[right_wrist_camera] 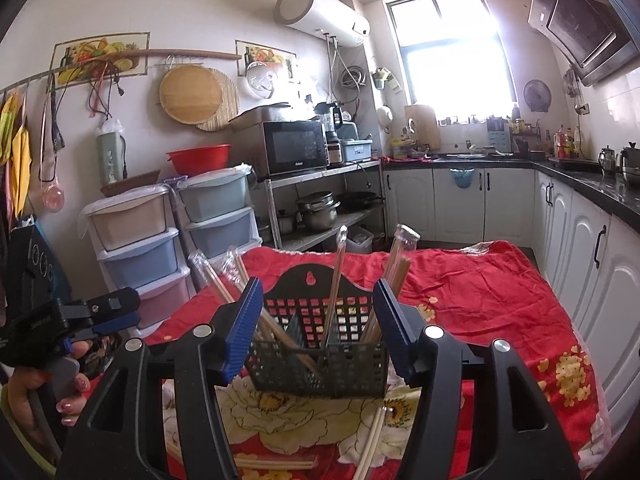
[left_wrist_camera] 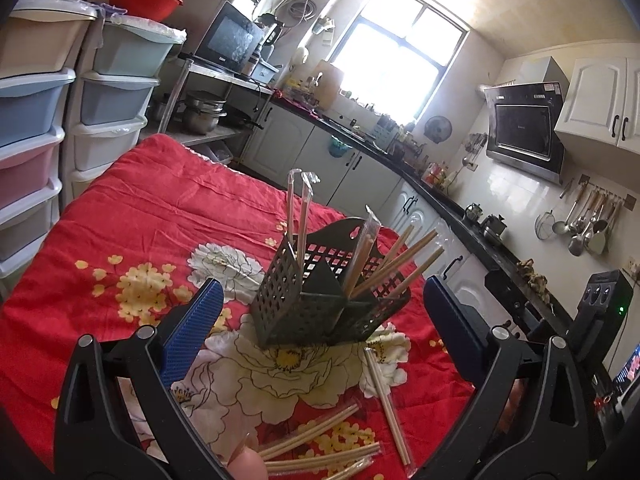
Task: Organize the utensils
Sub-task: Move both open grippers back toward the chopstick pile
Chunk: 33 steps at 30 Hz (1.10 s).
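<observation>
Chopsticks, wrapped in clear sleeves, lie loose on the table's red floral cloth at the near edge of the left wrist view, with another wrapped pair running near-to-far just right of them. Beyond them stands the dark lattice utensil caddy, already holding several pairs: two wrapped ones upright on its left side, a fan of bare ones leaning right. The left hand-held gripper is released, blue pads wide apart on either side of the caddy and touching nothing. Judgement: the sticks are light, stiff and thin; the plastic sleeve will be slick and may slide over the wood, so pinch mid-length across both sticks, not at the sleeve's empty end. They lie flat on soft cloth, so a pad can dig under, but the fabric may bunch. In the right wrist view the caddy sits close ahead, between the pads of the right hand-held gripper, which stands part-open and empty; I can't tell whether the pads touch the caddy's walls. Wrapped chopsticks lie on the cloth near its base, more at the near edge. The caddy looks light, hollow plastic and tippy with tall sticks leaning; hold it by the side walls. The other gripper shows at far left, in a hand.
</observation>
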Available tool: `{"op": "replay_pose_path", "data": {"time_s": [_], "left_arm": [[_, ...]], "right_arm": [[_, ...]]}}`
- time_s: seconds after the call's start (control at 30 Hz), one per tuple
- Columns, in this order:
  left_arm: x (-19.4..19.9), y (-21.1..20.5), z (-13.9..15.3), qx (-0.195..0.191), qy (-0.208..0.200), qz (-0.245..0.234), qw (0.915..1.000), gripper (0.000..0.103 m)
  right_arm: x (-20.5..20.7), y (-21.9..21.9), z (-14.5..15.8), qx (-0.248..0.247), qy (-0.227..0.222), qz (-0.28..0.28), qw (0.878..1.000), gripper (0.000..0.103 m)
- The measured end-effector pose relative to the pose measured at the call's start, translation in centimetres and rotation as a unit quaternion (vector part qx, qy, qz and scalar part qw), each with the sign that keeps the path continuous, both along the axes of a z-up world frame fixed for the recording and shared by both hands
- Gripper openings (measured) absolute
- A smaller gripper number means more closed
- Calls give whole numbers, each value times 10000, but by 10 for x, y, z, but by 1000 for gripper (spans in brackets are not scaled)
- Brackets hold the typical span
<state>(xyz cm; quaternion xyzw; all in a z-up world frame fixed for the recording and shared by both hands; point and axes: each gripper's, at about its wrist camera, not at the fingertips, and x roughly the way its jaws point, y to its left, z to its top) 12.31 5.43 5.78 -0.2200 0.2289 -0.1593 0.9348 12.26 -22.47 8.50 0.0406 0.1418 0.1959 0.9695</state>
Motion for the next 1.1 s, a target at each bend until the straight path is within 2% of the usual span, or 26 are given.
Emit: {"op": "replay_pose_path", "data": {"time_s": [0.57,1.1], "left_arm": [[-2,-14,-22,277,300,-181,9990,92],[0,-32,-42,766,498,-265,9955,92]], "right_arm": [[-24,-3,-25,-207,346,123,9991,55],[-40,-2,-64,-478,1002,271,9934,55]]}}
